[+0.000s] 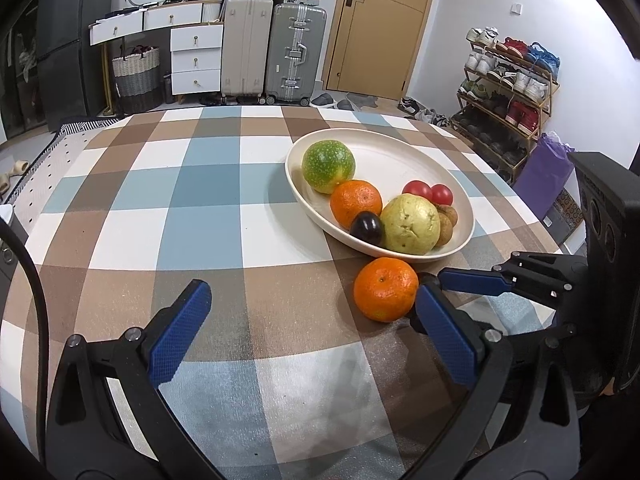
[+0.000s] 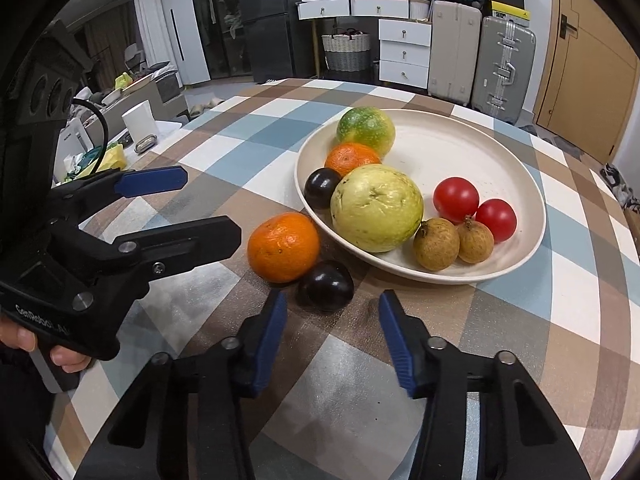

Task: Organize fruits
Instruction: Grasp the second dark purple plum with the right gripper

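Note:
A cream plate (image 2: 536, 208) on the checked tablecloth holds a green melon-like fruit (image 2: 366, 128), an orange (image 2: 350, 158), a dark plum (image 2: 322, 188), a pale guava (image 2: 376, 208), two tomatoes (image 2: 456, 199) and two longans (image 2: 436, 244). In front of the plate lie a loose orange (image 2: 283, 247) and a loose dark plum (image 2: 326, 286). My right gripper (image 2: 332, 300) stands open, its tips either side of the loose plum's near half without touching it. My left gripper (image 1: 312, 312) is wide open, the loose orange (image 1: 386, 290) beside its right fingertip. The plum is hidden there.
The left gripper (image 2: 212, 206) hangs close to the left of the loose orange, and a right-gripper finger (image 1: 472, 281) reaches in behind it. Beyond the table stand suitcases (image 1: 296, 56), white drawers (image 1: 196, 58), a door (image 1: 380, 24) and a shoe rack (image 1: 508, 88).

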`<action>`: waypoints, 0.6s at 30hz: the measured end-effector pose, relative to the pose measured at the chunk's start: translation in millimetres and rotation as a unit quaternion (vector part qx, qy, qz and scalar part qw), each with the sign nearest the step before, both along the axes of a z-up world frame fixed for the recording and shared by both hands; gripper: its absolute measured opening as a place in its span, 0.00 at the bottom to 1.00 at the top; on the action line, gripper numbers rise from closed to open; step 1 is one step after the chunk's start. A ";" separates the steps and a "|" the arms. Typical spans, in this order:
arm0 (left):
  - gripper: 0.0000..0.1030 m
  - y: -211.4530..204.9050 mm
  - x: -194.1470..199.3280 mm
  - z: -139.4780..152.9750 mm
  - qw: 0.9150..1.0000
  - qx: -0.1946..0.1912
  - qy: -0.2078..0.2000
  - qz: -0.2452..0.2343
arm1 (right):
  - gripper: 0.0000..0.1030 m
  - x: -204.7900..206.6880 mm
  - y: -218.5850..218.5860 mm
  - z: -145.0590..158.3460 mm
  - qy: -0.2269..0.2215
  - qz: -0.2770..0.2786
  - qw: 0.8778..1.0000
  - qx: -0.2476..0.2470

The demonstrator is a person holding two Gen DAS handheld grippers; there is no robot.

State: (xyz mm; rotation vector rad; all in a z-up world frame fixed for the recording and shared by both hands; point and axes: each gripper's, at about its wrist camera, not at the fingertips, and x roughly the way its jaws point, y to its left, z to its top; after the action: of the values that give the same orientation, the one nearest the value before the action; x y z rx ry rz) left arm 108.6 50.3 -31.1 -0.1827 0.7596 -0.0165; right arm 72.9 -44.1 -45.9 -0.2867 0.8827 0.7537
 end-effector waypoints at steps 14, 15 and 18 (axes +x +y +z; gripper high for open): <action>0.99 -0.3 -0.3 0.1 1.000 0.000 0.001 0.000 | 0.26 4.4 -1.2 3.8 0.003 0.008 1.000 0.022; 0.99 -0.9 -0.3 -0.2 1.000 0.000 0.001 0.000 | 0.26 4.3 -1.2 3.9 0.003 0.009 1.000 0.023; 0.99 -1.5 -0.2 -0.9 1.000 0.000 0.002 -0.001 | 0.25 2.9 -2.3 5.7 -0.001 0.013 1.000 0.027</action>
State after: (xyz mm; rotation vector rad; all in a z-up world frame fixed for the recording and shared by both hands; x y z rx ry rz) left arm 108.4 48.8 -32.0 -0.1828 0.7641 -0.0174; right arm 75.8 -46.4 -40.2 -0.2512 0.8557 0.7997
